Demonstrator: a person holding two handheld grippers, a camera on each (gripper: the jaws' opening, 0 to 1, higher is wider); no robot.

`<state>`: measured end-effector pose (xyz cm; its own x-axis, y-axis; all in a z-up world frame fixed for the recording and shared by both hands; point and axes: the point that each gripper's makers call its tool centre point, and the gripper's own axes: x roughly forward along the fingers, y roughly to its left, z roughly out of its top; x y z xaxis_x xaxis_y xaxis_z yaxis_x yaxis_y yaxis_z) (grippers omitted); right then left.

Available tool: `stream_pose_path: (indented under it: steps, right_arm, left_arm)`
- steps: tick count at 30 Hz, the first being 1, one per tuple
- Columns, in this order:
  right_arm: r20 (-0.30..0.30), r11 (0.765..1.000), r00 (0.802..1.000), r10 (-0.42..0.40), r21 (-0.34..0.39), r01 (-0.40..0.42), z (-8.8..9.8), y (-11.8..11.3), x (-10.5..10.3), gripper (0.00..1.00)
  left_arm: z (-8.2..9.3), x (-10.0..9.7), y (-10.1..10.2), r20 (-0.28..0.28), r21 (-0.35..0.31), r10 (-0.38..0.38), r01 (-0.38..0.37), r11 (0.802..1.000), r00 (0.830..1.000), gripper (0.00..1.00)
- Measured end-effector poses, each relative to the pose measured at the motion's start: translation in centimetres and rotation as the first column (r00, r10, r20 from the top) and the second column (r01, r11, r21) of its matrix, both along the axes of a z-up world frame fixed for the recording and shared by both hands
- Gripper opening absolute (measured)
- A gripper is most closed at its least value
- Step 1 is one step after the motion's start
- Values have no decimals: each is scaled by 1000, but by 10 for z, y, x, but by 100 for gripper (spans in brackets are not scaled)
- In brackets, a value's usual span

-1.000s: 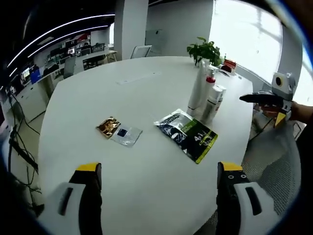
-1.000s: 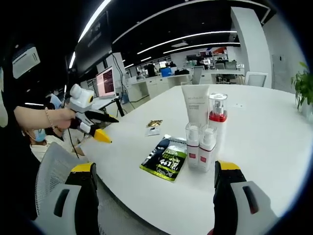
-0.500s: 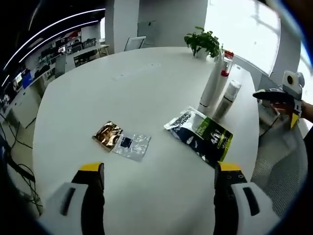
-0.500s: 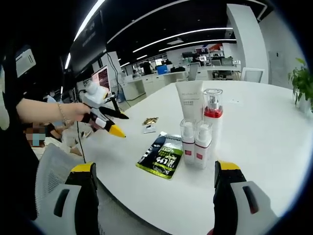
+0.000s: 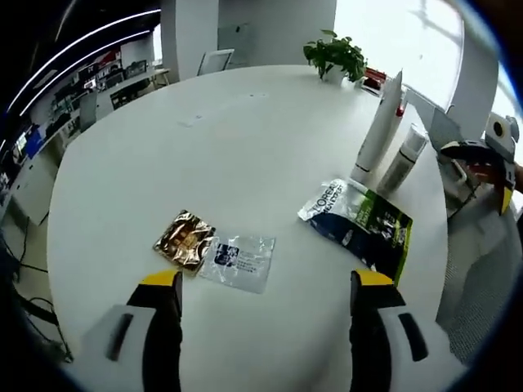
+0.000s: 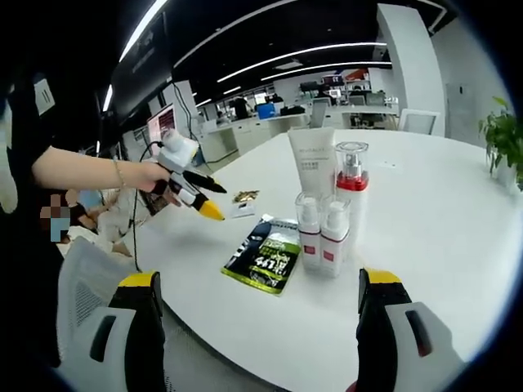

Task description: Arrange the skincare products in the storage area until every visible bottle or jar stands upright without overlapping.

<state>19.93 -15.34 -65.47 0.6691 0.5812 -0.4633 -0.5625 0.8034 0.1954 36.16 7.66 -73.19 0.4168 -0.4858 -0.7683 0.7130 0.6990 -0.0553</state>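
Four skincare items stand upright close together: a white tube [image 6: 310, 166], a pump bottle with a red band [image 6: 351, 196] and two small white bottles [image 6: 308, 235] [image 6: 335, 238]. From the left gripper view the tube [image 5: 380, 131] and a bottle [image 5: 404, 163] are at the table's right side. A dark green pouch [image 5: 359, 224] [image 6: 265, 255] lies flat beside them. My left gripper [image 5: 265, 282] is open above the near table edge, close to a gold sachet [image 5: 184, 239] and a clear sachet [image 5: 239, 261]. The right gripper [image 6: 259, 278] is open, off the table edge.
The round white table [image 5: 229, 139] holds a potted plant [image 5: 335, 55] at its far side. A person's hand holds the left gripper [image 6: 192, 186] over the table's edge. The right gripper [image 5: 482, 157] hovers past the table's right rim. An office chair [image 6: 90, 286] stands near.
The left gripper has come forward over the table toward the two sachets, which now lie just ahead of its jaws. The products and the pouch have not moved.
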Motion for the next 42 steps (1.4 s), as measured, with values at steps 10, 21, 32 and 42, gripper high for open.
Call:
stream_pose_path:
  steps: [10,21,32,42]
  right_arm:
    - [-14,1000,1000,-3,-18,2,-4,-1,0,100]
    - [-20,1000,1000,-17,-25,16,-6,-3,0,100]
    - [-20,999,1000,-23,-28,22,-7,-4,2,100]
    - [-19,999,1000,-25,-30,25,-7,-5,2,100]
  left_arm:
    - [-22,12,2,-28,29,-29,30,999,999,66]
    - [-31,23,0,-16,45,-71,71,996,997,53]
    - [-33,26,0,4,78,-99,99,992,995,45]
    - [-32,26,-3,39,93,-113,109,990,993,42]
